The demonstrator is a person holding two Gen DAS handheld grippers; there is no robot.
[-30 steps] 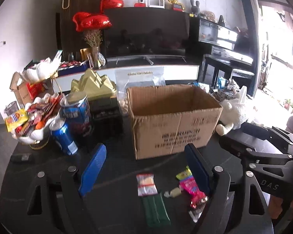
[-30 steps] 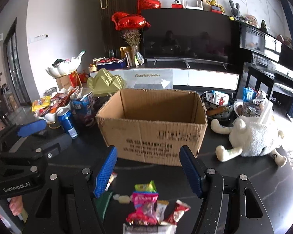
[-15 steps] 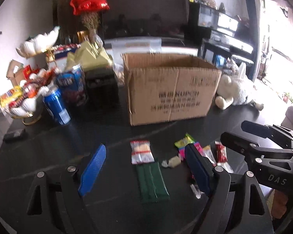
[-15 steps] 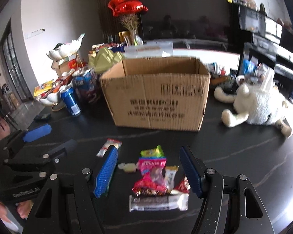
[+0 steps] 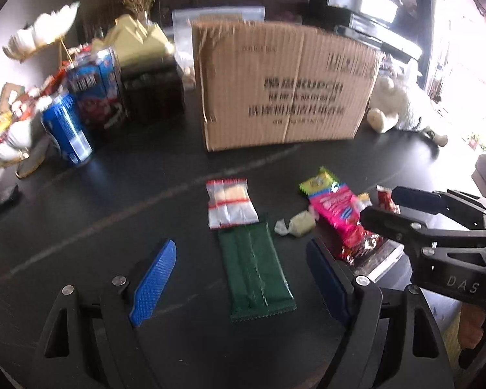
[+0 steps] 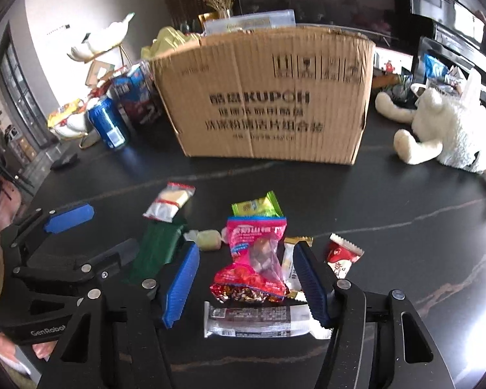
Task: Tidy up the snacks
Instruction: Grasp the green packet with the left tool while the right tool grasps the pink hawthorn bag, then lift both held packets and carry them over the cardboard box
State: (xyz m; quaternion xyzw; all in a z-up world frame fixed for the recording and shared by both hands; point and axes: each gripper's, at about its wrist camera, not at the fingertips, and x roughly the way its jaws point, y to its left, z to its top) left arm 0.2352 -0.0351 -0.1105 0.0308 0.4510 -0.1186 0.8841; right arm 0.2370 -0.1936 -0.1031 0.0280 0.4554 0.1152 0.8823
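A brown cardboard box (image 5: pixel 285 87) (image 6: pixel 265 97) stands open-topped behind loose snacks on the black table. My left gripper (image 5: pixel 241 278) is open and low over a dark green packet (image 5: pixel 256 272), which lies between its blue pads untouched. A clear red-striped packet (image 5: pixel 228 202) and a pale wrapped candy (image 5: pixel 296 225) lie just beyond. My right gripper (image 6: pixel 246 278) straddles a pink bag (image 6: pixel 256 259) with its jaws closing; the pads are not pressing it. A grey-white bar (image 6: pixel 262 322) lies under that gripper. A red-white sachet (image 6: pixel 341 256) and a green-yellow packet (image 6: pixel 256 206) lie nearby.
A blue can (image 5: pixel 69 129) and blue cartons (image 5: pixel 94 90) stand left of the box beside a white bowl of snacks (image 5: pixel 3 136). A white plush toy (image 6: pixel 444 129) lies to the right. A small black object (image 5: pixel 3 196) lies at the table's left edge.
Both grippers have come down toward the table and tipped further downward, so the snacks now lie between their fingers. The right jaws have narrowed a little.
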